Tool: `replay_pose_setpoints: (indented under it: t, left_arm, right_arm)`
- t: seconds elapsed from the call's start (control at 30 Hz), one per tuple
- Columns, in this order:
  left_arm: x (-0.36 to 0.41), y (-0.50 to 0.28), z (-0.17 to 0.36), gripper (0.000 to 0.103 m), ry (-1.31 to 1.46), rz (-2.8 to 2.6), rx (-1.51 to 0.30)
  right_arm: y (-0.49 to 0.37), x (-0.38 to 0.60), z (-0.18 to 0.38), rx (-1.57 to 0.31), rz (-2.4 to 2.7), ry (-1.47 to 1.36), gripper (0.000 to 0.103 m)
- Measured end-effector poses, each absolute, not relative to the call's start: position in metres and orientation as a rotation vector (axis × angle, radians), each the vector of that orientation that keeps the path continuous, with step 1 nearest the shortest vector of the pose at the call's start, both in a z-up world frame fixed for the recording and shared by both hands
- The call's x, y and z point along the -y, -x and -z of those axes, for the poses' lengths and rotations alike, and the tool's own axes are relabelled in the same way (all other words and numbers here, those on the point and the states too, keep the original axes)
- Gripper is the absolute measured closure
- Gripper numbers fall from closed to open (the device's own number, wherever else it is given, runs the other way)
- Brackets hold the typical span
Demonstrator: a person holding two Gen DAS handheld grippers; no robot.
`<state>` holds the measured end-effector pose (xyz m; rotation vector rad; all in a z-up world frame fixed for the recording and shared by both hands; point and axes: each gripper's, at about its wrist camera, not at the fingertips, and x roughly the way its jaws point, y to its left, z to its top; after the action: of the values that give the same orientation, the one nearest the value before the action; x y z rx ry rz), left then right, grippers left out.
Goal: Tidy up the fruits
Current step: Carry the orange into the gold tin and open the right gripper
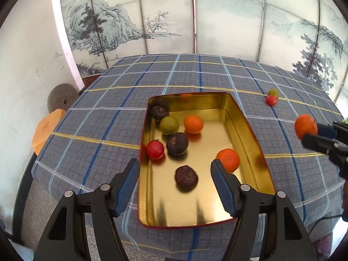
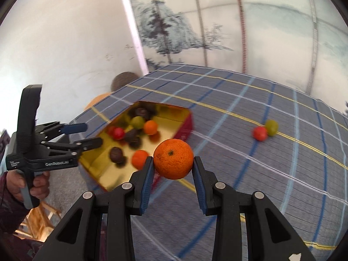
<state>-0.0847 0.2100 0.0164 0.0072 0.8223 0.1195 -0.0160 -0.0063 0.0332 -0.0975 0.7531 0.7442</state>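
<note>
A gold tin tray [image 1: 245, 119] lies on the checked tablecloth and holds several fruits: two oranges, a green fruit, a red fruit and three dark ones. My left gripper [image 1: 175, 168] is open and empty above the tray's near end. My right gripper [image 2: 173, 163] is shut on an orange [image 2: 173, 158] and holds it above the cloth, right of the tray [image 2: 184, 128]. The held orange shows at the right edge of the left wrist view [image 1: 305, 126]. A red fruit [image 2: 259, 133] and a green fruit [image 2: 271, 127] lie together on the cloth far right.
The table's left edge drops to an orange stool [image 1: 44, 130] and a round grey stone [image 1: 62, 97]. A painted folding screen [image 1: 195, 21] stands behind the table. A wooden chair [image 2: 41, 219] stands low at the left.
</note>
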Motion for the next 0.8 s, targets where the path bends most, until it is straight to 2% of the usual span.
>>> replay_pose_setpoints:
  t: [0.37,0.8]
  left_arm:
    - [-0.244,0.101,-0.003,0.035,0.023,-0.19,-0.835]
    - [-0.249,0.108,0.003,0.034,-0.006,-0.2,-0.828]
  right_arm:
    - [0.018,-0.059,-0.016,-0.81,-0.847,0.174,0.07]
    - [-0.011,-0.112,0.008,-0.881,-0.866,0.227,0.069]
